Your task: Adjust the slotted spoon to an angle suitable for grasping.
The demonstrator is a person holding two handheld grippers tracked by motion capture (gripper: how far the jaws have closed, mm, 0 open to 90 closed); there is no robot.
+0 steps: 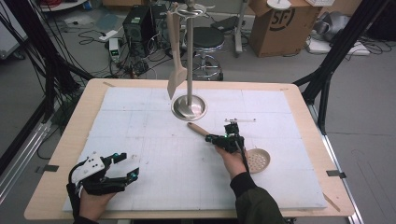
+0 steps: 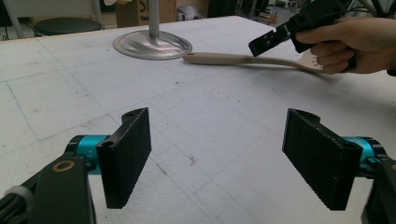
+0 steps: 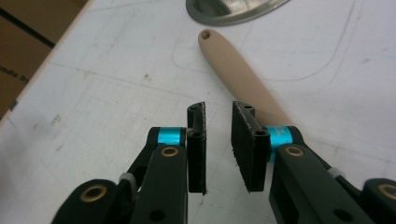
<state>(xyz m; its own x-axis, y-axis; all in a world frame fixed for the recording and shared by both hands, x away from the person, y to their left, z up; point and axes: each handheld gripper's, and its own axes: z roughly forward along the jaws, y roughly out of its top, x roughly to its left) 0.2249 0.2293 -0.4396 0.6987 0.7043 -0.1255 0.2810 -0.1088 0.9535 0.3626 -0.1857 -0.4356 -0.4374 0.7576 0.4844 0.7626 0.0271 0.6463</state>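
Black pads on your right gripper (image 3: 218,140) stood a narrow gap apart with nothing pinched between them. The jaws hung just above the wooden handle of the slotted spoon (image 3: 238,74), which ran under the right-hand jaw, and whether that jaw touched the handle could not be told. The spoon (image 1: 223,144) lay flat on the white mat (image 1: 140,140), right of the middle, its handle tip almost at the round steel base of the stand (image 1: 189,106) and its holed bowl pointing toward the near right corner of the bench. Your right hand (image 1: 231,156) covered the middle of the spoon in the high view.

Your left gripper (image 2: 217,154) had its pads spread wide and empty, low over bare mat near the near left corner, well apart from the spoon. A wooden spatula (image 1: 175,56) hung from the stand, near the far edge.
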